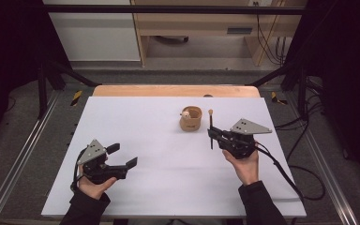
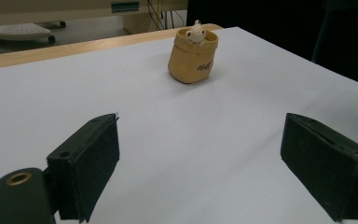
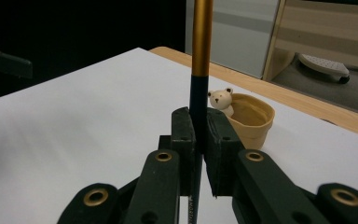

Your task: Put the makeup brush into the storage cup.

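A small tan pot [image 1: 191,119] with a white bear figure in it stands upright on the far middle of the white table [image 1: 159,187]. My right gripper [image 1: 214,133] is just right of the pot and shut on a thin stick [image 1: 211,127] with a black lower part and a gold upper part. In the right gripper view the stick [image 3: 201,37] rises from the pressed jaws of my right gripper [image 3: 199,140], with the pot [image 3: 254,119] behind them. My left gripper [image 1: 122,155] is at the near left, open with nothing between its fingers. The left gripper view has the pot [image 2: 193,56] far ahead of the left gripper [image 2: 200,172].
The table's far edge is a wooden strip [image 1: 176,90]. Black frame posts [image 1: 42,84] stand at both back corners. Cables [image 1: 304,178] trail off the right side. Wooden and white cabinets [image 1: 93,33] stand on the floor beyond.
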A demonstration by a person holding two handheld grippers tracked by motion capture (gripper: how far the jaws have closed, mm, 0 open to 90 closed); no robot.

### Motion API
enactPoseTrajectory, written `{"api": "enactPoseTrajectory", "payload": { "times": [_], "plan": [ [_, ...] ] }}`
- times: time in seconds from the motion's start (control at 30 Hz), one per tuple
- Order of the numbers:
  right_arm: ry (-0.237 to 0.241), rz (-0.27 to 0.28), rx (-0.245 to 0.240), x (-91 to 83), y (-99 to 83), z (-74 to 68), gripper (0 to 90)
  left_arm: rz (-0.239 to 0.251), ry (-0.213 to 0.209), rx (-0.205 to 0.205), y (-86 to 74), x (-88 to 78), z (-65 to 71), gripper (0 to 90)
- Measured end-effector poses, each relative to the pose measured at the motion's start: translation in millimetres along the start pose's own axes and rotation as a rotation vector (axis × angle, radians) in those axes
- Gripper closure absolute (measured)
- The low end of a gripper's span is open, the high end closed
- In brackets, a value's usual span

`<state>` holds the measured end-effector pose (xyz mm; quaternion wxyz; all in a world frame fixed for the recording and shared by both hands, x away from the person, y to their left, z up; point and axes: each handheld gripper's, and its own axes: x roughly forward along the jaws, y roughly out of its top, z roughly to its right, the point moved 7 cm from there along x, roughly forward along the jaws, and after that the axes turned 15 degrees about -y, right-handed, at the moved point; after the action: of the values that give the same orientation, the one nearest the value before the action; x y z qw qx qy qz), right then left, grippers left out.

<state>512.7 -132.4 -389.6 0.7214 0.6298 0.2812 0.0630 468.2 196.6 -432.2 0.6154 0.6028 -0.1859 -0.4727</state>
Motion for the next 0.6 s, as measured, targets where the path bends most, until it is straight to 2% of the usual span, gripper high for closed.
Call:
{"api": "enactPoseTrajectory", "payload": {
  "times": [0.27, 0.4, 0.53, 0.6],
  "plan": [
    [-0.011, 0.019, 0.025, 8.5, 6.2, 2.9, 83.0, -0.037, 0.042, 0.004, -12.0, -7.4, -9.1, 6.7],
    [-0.019, 0.018, 0.035, 15.8, 7.5, 4.7, 83.0, -0.044, 0.073, 0.005, -17.3, -13.6, -16.9, 6.4],
    [-0.035, 0.012, 0.054, 22.9, 9.1, 7.7, 83.0, -0.043, 0.088, -0.008, -22.7, -17.7, -25.0, 6.3],
    [-0.043, 0.013, 0.058, 25.8, 11.0, 9.5, 83.0, -0.050, 0.094, -0.001, -24.9, -18.6, -28.7, 6.2]
  ]
}}
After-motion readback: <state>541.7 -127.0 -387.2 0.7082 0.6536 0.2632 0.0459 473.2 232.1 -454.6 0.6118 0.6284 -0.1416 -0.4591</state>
